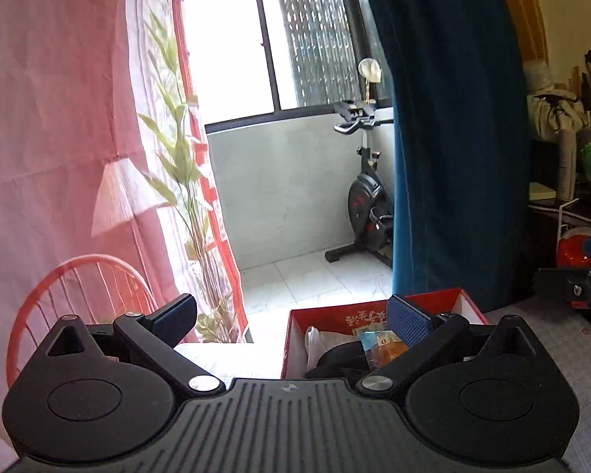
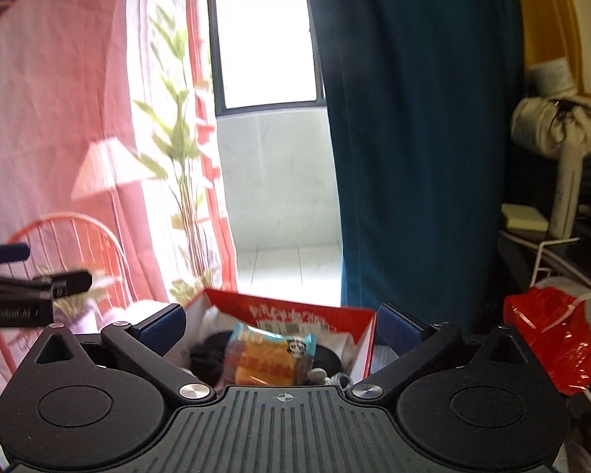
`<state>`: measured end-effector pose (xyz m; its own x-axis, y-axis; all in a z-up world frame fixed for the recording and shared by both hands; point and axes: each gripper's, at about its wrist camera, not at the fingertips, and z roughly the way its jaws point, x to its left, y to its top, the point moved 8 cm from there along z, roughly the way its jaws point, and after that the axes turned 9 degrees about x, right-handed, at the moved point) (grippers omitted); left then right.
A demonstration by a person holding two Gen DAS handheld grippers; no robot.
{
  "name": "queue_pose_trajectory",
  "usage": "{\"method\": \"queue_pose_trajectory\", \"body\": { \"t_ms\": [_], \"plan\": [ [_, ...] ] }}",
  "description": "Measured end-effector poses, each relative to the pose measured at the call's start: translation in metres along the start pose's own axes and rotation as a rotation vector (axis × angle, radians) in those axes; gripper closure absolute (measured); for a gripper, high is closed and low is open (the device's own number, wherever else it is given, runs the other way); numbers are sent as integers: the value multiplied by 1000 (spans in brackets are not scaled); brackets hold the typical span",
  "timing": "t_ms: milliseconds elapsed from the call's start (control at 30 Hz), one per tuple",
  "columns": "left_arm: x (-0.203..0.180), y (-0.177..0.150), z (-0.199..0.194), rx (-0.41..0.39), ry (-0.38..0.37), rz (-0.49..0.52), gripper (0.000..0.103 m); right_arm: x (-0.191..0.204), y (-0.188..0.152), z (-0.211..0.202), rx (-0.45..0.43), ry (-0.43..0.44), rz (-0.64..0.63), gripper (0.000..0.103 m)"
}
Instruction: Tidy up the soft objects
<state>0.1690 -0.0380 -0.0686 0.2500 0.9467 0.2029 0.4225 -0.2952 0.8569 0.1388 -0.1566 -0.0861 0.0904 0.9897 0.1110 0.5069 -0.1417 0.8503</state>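
A red cardboard box [image 2: 346, 317] stands on the table below both grippers, with white and black soft things inside. On top of them lies a snack packet [image 2: 270, 358] in blue and orange wrap, also seen as the packet [image 1: 386, 349] in the left wrist view. My right gripper [image 2: 281, 325] hangs above the box, jaws wide open, nothing between them. My left gripper [image 1: 291, 321] is open too and empty, over the box's [image 1: 374, 307] left side. The left gripper [image 2: 31, 289] shows at the left edge of the right wrist view.
A red crinkly bag [image 2: 551, 339] lies right of the box beside a white wire rack [image 2: 547, 252]. A red wire chair [image 1: 78, 299] and a plant [image 1: 181, 181] stand left, against a pink curtain. A teal curtain [image 1: 445, 138] hangs behind; an exercise bike [image 1: 368, 197] stands on the balcony.
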Motion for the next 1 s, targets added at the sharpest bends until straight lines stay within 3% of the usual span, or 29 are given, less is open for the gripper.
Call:
{"method": "queue_pose_trajectory", "body": {
  "t_ms": [233,533,1000],
  "plan": [
    [12,6,-69,-36,-80,-90,0,24,13,-86,-118,-16,-9,0],
    [14,-3,-145,-94,-68,-81,0,51,6,-156,-171,-18,-16,0],
    [25,-11,-160,-83,-32,-105,0,56,4,-178,-186,-21,-14,0]
  ]
}}
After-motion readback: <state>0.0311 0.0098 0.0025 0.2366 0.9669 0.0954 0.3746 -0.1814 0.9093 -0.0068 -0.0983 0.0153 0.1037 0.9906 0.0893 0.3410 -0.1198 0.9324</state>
